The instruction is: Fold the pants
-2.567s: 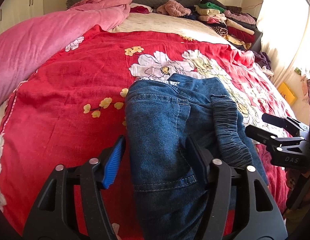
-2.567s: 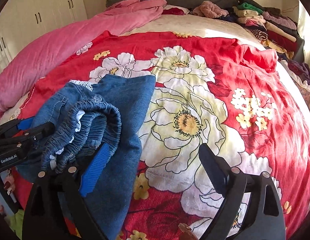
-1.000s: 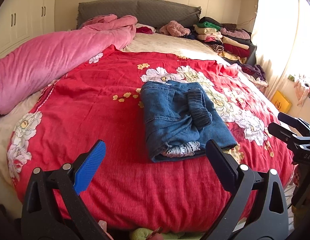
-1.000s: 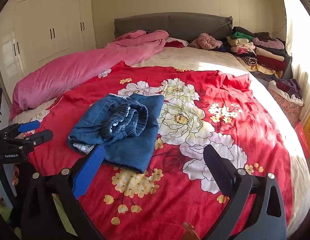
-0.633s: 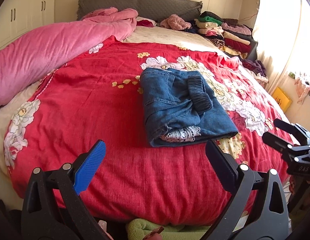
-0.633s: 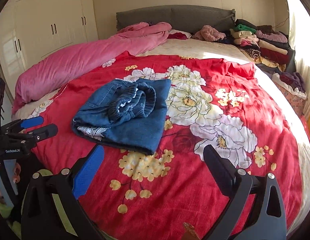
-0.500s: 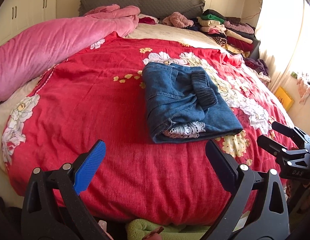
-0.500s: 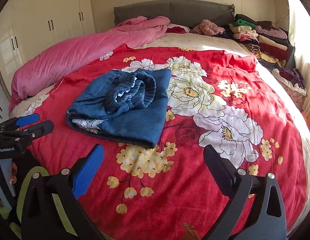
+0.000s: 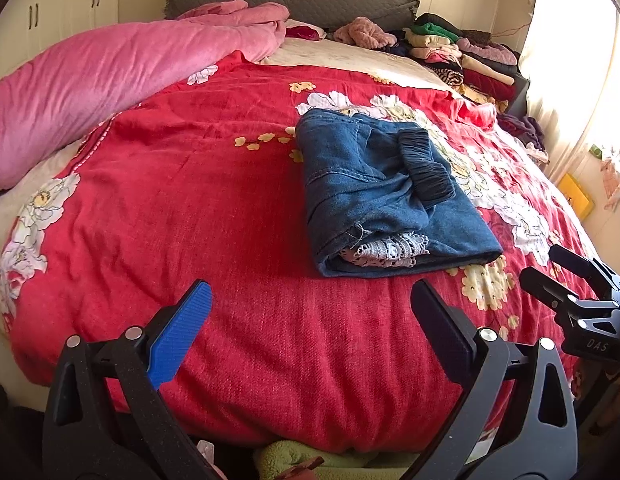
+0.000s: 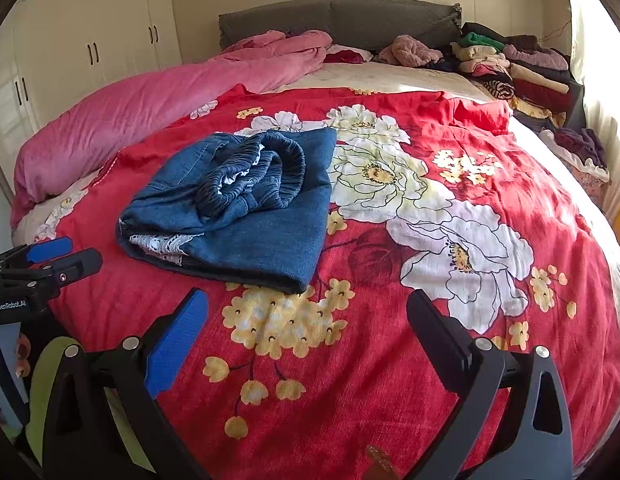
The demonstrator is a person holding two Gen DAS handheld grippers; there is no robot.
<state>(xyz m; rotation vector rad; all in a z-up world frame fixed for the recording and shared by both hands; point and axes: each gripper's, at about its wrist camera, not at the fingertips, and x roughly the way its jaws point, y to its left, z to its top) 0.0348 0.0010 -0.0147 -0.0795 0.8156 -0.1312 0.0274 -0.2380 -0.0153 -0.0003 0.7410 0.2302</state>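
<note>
Both grippers I run hang empty, jaws spread wide: the left gripper (image 9: pixel 310 332) and right gripper (image 10: pixel 308 330) sit at the near edge of the red bedspread (image 9: pixel 214 200). Folded jeans (image 9: pixel 374 192) lie on that bedspread, untouched, elastic waistband (image 10: pixel 266 160) uppermost.

Folded jeans (image 9: pixel 384 196) lie on the red blanket (image 9: pixel 214 216), apart from the left gripper (image 9: pixel 310 320), whose jaws gape empty above the near edge; the right gripper (image 9: pixel 550 276) shows at right, also parted.
</note>
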